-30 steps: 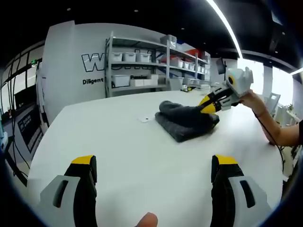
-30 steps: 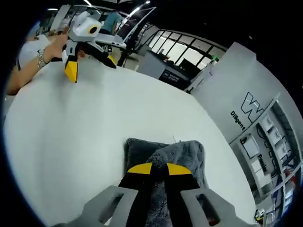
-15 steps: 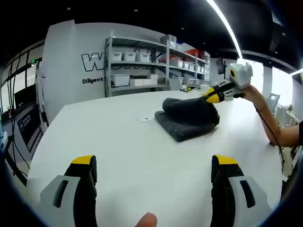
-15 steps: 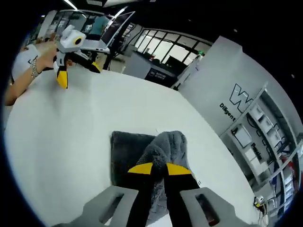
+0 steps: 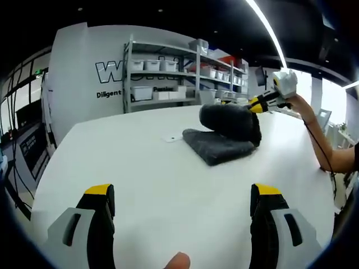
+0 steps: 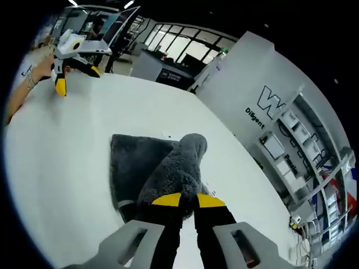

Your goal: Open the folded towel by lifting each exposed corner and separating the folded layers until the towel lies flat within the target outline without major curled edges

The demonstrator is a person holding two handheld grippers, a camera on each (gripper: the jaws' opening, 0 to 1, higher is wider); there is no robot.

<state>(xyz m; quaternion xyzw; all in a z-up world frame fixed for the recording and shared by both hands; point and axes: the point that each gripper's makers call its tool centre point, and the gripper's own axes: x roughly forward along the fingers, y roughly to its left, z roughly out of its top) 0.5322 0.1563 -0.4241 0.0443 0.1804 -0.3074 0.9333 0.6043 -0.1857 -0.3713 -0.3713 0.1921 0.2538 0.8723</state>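
A corner of the grey towel (image 6: 168, 168) is pinched and held raised off the white table (image 5: 168, 185) by the right gripper (image 6: 182, 200). The left gripper (image 5: 182, 193), jaws spread wide, is held low at 6 o'clock, well apart from the towel.

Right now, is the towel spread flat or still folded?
Still folded: the right gripper lifts one layer of the towel; the rest lies doubled.
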